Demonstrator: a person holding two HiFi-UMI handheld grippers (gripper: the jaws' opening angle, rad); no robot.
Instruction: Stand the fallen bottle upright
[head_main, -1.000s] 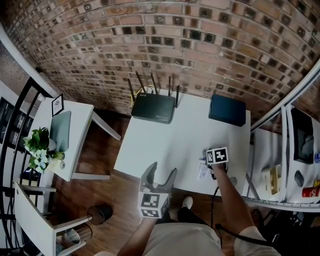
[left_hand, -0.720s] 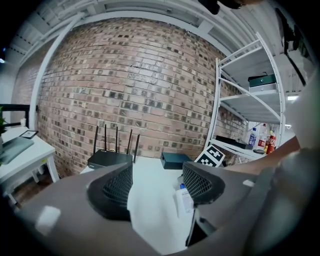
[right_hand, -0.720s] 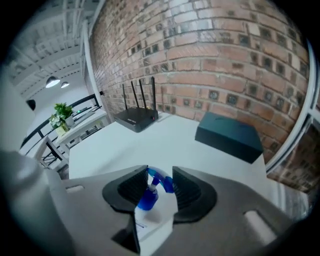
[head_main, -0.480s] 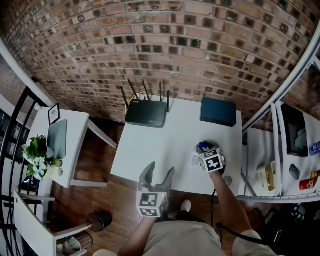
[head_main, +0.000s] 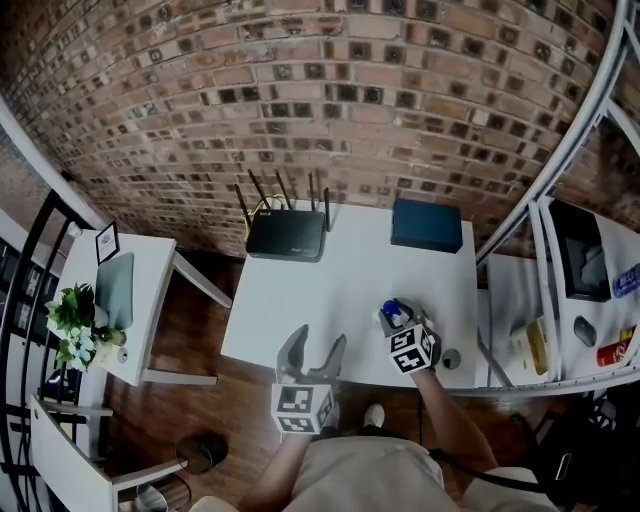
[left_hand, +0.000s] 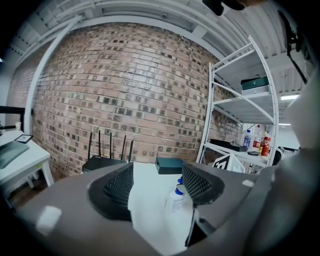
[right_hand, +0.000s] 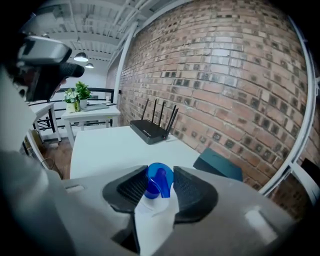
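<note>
The white plastic bottle with a blue flip cap (right_hand: 159, 181) is clamped between the jaws of the right gripper (head_main: 400, 328), whose ribbed black pads press on it just below the cap, on either side of the neck. From the middle of the white rectangular table (head_main: 330, 290) in the head view, the bottle is toward 4 o'clock, above the near right part of the top. In the left gripper view it leans, with its cap tipped toward 1 o'clock. Whether its base touches the table cannot be told. The left gripper (head_main: 318, 346) hangs at the table's near edge, toward 7 o'clock from the middle. Its jaws are closing but stand apart with nothing between the pads. Through the gap only the table top and the far-off bottle show. A black router with four upright antennas (head_main: 287, 233) sits at the far edge toward 10 o'clock, and a flat dark blue box (head_main: 427, 225) lies toward 2 o'clock, both close to the red brick wall (head_main: 330, 90). A small round grey object (head_main: 451, 358) of a kind I cannot tell lies near the table's near right corner, just beside the right gripper at its 3 o'clock.
</note>
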